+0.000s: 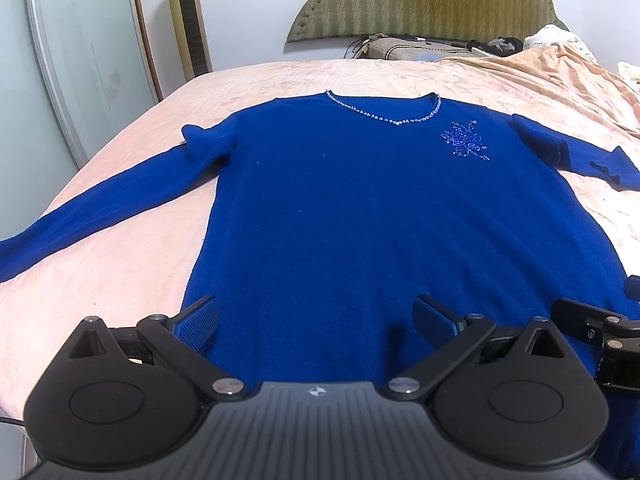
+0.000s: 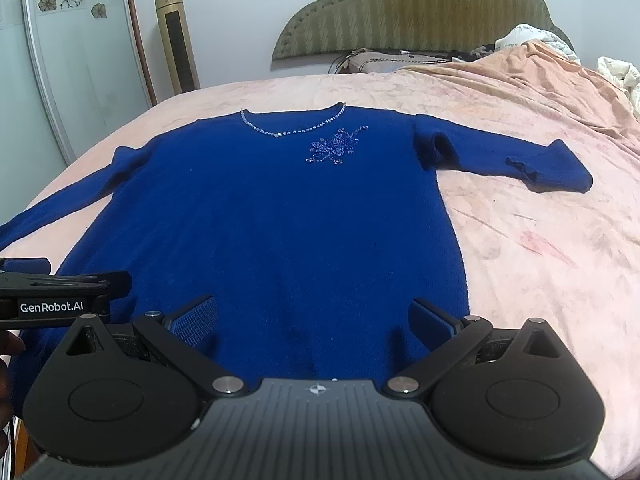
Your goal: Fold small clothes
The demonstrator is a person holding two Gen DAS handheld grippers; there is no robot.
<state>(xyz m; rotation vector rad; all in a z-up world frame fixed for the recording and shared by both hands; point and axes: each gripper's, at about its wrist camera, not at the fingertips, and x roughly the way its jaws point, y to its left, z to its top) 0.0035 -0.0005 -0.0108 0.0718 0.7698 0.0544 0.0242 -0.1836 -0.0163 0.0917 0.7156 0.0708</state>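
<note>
Lying flat and face up on the pink bedspread (image 1: 132, 264), a blue sweater (image 1: 360, 216) is spread with its hem nearest the cameras and its beaded neckline (image 1: 384, 114) toward the padded headboard (image 1: 424, 0). A beaded flower (image 1: 464, 140) sits on the chest just below the neckline, on the side of the short-looking sleeve. That sleeve (image 2: 520, 160) reaches out sideways from the sweater, its cuff folded a little; the other sleeve (image 1: 92, 208) stretches long toward the near edge of the bed.

The left gripper (image 1: 316, 320) hovers over the sweater's hem with its 2 fingers spread wide — nothing between them, and the blue pads (image 1: 198, 322) sit above the knit; whether they touch it cannot be told. The right gripper (image 2: 314, 320) is also wide open and holds nothing, poised over the same hem just beside the left one. Each shows at the edge of the other's view: the right gripper's black linkage past the sweater's side in the left wrist view, the left one's labelled body in the right wrist view.

Beyond the sweater, a gold tower fan (image 2: 176, 40) stands against the wall next to the headboard, and a flowered glass door (image 2: 68, 60) is farther out on that side. A crumpled peach blanket (image 2: 520, 68) lies heaped near the headboard — white bedding (image 2: 620, 76) bunches behind it.
</note>
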